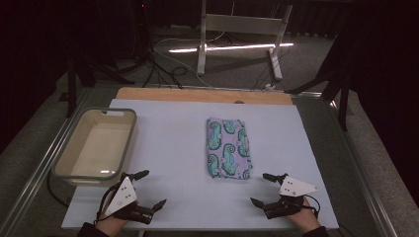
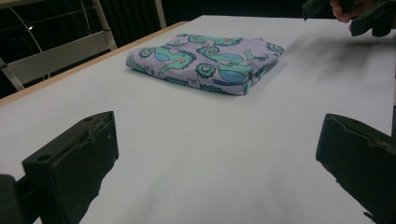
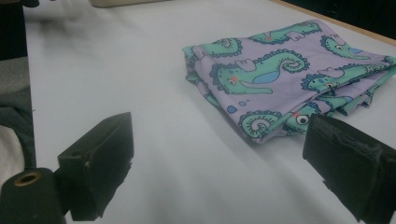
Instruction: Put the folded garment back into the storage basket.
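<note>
Two gaping claws, left claw (image 1: 145, 189), right claw (image 1: 261, 189), near unlabelled seahorse-print cloth (image 1: 228, 147)

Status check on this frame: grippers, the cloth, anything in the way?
Left gripper and right gripper both open, holding nothing. Folded seahorse cloth flat mid-table, untouched. Tub far left, path clear.

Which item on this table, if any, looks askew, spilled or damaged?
Nothing stands out. The folded cloth lies flat and tidy mid-table, the tub sits upright at the left edge, and the left gripper and right gripper rest open, apart from the cloth.
</note>
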The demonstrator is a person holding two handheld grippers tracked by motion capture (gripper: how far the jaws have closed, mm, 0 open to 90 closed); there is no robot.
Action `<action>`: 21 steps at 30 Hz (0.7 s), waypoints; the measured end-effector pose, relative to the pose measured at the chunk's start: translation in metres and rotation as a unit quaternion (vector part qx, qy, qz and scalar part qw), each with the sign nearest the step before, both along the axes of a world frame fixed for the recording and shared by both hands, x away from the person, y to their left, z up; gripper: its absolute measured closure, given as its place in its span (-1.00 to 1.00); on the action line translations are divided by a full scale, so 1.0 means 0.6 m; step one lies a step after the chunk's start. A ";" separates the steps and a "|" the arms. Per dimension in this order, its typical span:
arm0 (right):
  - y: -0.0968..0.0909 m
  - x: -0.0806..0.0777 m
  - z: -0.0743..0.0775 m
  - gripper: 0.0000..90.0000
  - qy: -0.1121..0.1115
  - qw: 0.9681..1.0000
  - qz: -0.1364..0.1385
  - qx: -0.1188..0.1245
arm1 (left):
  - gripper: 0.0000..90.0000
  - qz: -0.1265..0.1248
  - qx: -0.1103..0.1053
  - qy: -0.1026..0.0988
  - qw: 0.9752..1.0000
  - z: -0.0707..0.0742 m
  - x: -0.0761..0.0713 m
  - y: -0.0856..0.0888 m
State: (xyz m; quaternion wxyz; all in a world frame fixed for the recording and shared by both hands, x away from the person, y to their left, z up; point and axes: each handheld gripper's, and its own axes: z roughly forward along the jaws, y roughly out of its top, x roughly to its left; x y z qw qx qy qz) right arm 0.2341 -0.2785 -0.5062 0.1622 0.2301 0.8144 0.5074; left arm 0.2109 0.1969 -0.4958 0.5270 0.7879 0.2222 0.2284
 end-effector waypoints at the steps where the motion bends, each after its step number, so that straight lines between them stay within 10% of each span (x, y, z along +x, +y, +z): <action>1: 0.000 0.000 0.000 -0.80 0.001 1.000 0.004 -0.002 | -1.00 0.000 0.000 0.000 1.000 0.000 0.000 0.000; 21: 0.016 -0.014 0.013 -0.80 -0.005 1.000 0.019 -0.011 | -1.00 -0.027 0.000 0.012 1.000 0.002 0.005 -0.003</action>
